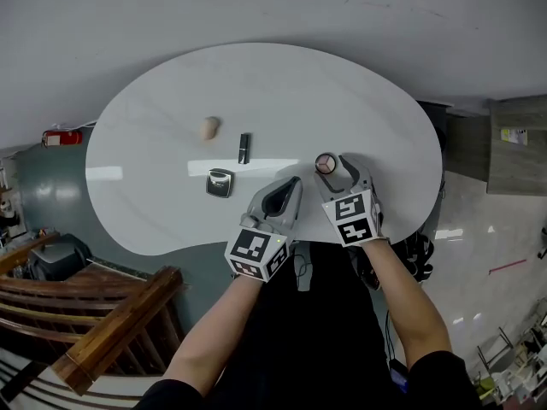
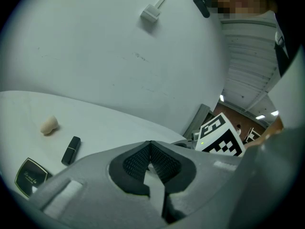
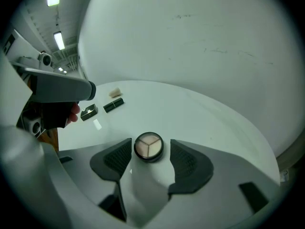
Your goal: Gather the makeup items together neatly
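On the right gripper (image 3: 150,150) the fingers are spread wide, and the round palette (image 3: 149,146) is seen lying flat on the white counter (image 1: 342,92) between them, touched by neither pad. On the left gripper (image 2: 150,150) the fingers are pressed together with nothing held; it is kept just beside the right one, near the counter's front edge. Off to the left, a dark square compact (image 1: 220,182), a black lipstick (image 1: 244,148) and a beige sponge (image 1: 208,128) are found lying near one another, well apart from the palette.
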`<action>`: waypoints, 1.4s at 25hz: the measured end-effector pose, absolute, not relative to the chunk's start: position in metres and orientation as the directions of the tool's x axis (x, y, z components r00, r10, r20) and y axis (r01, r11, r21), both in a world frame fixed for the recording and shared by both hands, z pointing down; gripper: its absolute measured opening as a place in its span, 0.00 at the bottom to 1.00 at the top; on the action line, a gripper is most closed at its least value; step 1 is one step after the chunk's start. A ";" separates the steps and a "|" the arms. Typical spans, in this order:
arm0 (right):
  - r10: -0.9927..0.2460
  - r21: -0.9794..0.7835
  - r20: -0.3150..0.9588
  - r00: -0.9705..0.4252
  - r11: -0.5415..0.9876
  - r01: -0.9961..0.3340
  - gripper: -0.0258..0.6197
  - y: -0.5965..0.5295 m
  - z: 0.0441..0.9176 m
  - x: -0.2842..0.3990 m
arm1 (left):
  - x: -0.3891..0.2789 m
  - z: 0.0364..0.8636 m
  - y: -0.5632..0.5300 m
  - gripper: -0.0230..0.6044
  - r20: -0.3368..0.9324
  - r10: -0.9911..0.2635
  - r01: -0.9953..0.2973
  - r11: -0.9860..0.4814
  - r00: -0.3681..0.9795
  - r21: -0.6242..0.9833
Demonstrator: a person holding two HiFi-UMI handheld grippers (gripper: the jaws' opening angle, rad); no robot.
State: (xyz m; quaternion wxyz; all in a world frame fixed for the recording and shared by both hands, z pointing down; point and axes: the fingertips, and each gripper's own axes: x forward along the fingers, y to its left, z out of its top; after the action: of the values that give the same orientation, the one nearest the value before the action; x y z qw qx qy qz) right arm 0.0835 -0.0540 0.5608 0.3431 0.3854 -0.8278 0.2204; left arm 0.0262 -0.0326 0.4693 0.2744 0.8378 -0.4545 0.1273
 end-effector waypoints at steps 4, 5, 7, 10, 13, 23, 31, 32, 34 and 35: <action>-0.483 -0.088 0.756 -0.442 0.594 -0.800 0.43 -0.060 0.570 0.081 | 0.025 0.477 -0.038 0.05 0.467 -0.692 -0.834 -0.431 0.551 0.345; -0.480 -0.091 0.757 -0.443 0.594 -0.800 0.38 -0.060 0.570 0.080 | 0.025 0.479 -0.039 0.05 0.468 -0.691 -0.834 -0.431 0.551 0.345; -0.473 -0.097 0.760 -0.445 0.595 -0.798 0.37 -0.058 0.570 0.081 | 0.029 0.480 -0.040 0.05 0.468 -0.687 -0.831 -0.436 0.556 0.346; -0.477 -0.106 0.762 -0.437 0.575 -0.811 0.37 -0.055 0.571 0.092 | 0.040 0.483 -0.041 0.05 0.468 -0.673 -0.819 -0.455 0.573 0.349; -0.490 -0.111 0.763 -0.422 0.543 -0.832 0.37 -0.052 0.573 0.108 | 0.051 0.486 -0.042 0.05 0.467 -0.657 -0.805 -0.474 0.593 0.356; -0.495 -0.085 0.774 -0.395 0.537 -0.839 0.37 -0.044 0.575 0.151 | 0.082 0.494 -0.040 0.05 0.472 -0.608 -0.770 -0.513 0.638 0.381; -0.482 -0.089 0.779 -0.402 0.549 -0.831 0.39 -0.042 0.575 0.154 | 0.089 0.496 -0.041 0.05 0.472 -0.599 -0.762 -0.516 0.647 0.391; -0.483 -0.091 0.778 -0.402 0.546 -0.833 0.40 -0.041 0.574 0.153 | 0.087 0.496 -0.041 0.05 0.473 -0.599 -0.763 -0.516 0.646 0.389; -0.492 -0.087 0.773 -0.400 0.543 -0.835 0.41 -0.040 0.567 0.152 | 0.084 0.495 -0.041 0.05 0.473 -0.603 -0.767 -0.512 0.642 0.387; -0.500 -0.080 0.769 -0.398 0.543 -0.836 0.41 -0.041 0.562 0.153 | 0.084 0.495 -0.041 0.05 0.472 -0.605 -0.768 -0.510 0.641 0.388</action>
State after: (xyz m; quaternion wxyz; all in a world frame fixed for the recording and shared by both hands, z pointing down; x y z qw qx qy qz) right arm 0.1529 -0.0407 0.5623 0.3575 0.4160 -0.8025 0.2349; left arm 0.0840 -0.0411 0.4945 0.2913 0.8576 -0.4002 0.1394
